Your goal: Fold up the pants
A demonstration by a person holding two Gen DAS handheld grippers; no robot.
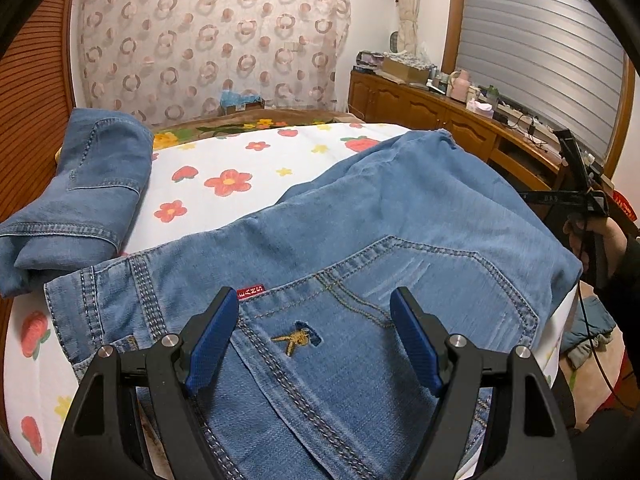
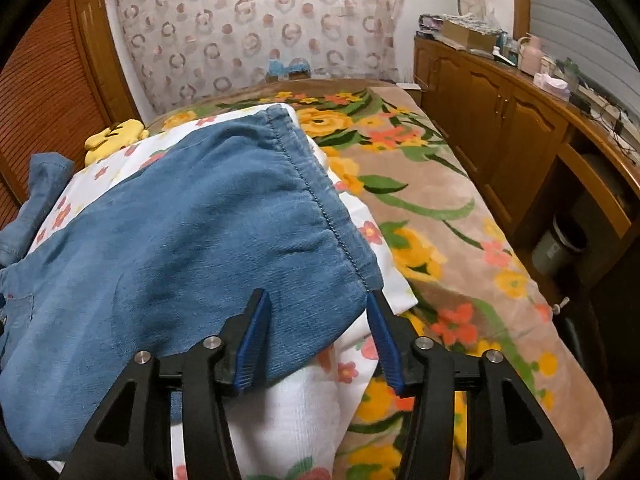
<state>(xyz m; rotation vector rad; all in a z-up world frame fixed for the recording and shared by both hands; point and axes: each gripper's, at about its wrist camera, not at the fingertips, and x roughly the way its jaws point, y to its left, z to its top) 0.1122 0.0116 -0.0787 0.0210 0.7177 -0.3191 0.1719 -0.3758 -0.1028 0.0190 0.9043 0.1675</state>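
Left wrist view: my left gripper [image 1: 316,336] is spread wide, gripping nothing, over the waist end of the jeans [image 1: 360,216] that fill frame centre on the flowered sheet [image 1: 224,160]. Second folded denim piece [image 1: 84,192] at left edge.

Right wrist view: my right gripper [image 2: 316,340] is released too, pads either side of the hem corner [image 2: 352,276], bottom centre. Floral blanket [image 2: 440,200] at right.

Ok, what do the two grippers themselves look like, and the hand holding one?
The left gripper and right gripper match: black angular plastic frames with silver bolts and ribbed blue finger pads. From the left camera, a hand in a dark sleeve grips the other's black handle, beside a thin black cable.
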